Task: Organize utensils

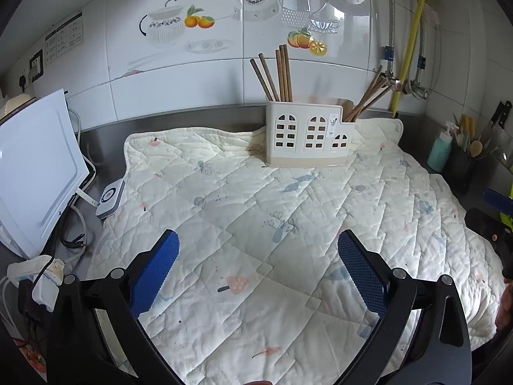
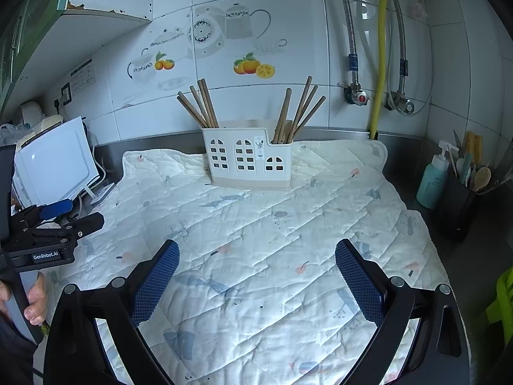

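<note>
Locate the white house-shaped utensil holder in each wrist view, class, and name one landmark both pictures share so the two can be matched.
Left wrist view: the utensil holder stands upper centre-right, at the far edge of the quilted mat, by the wall.
Right wrist view: the utensil holder sits just left of centre, again at the mat's far edge.
Shared landmark: the yellow pipe runs down the tiled wall, right of the holder in both.
</note>
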Available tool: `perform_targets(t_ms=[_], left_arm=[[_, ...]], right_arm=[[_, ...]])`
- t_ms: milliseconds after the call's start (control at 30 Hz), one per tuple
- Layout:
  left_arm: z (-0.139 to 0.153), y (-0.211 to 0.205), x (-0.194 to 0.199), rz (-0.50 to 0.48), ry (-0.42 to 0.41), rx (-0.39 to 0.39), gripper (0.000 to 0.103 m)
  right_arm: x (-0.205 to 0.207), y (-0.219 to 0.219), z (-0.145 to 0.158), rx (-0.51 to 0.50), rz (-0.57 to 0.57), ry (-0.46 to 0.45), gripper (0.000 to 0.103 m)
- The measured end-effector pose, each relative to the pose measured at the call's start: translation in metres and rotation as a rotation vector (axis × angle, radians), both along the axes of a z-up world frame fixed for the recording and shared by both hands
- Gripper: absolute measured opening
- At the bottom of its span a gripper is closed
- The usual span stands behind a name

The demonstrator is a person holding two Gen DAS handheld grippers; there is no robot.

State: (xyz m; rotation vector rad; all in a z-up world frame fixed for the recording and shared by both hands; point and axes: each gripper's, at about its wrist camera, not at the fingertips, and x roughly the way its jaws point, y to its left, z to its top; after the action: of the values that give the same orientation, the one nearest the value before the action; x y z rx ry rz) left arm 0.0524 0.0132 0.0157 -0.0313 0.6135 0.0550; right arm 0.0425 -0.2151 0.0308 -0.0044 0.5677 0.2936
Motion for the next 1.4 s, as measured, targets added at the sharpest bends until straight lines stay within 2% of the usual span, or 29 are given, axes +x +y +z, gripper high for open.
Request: perform_targets(t_ms=[433, 1400], left_arm=[[-0.012, -0.001, 0.001, 0.010, 0.030, 0.005, 0.098], [-0.019, -0.003, 0.000, 0.016, 0.042, 0.009, 0.098]], right_arm=[[0.003, 0.004, -0.005, -0.022, -0.001, 0.008, 0.095], [0.004, 0.012, -0.011, -0.025, 0.014, 0.014, 0.095]])
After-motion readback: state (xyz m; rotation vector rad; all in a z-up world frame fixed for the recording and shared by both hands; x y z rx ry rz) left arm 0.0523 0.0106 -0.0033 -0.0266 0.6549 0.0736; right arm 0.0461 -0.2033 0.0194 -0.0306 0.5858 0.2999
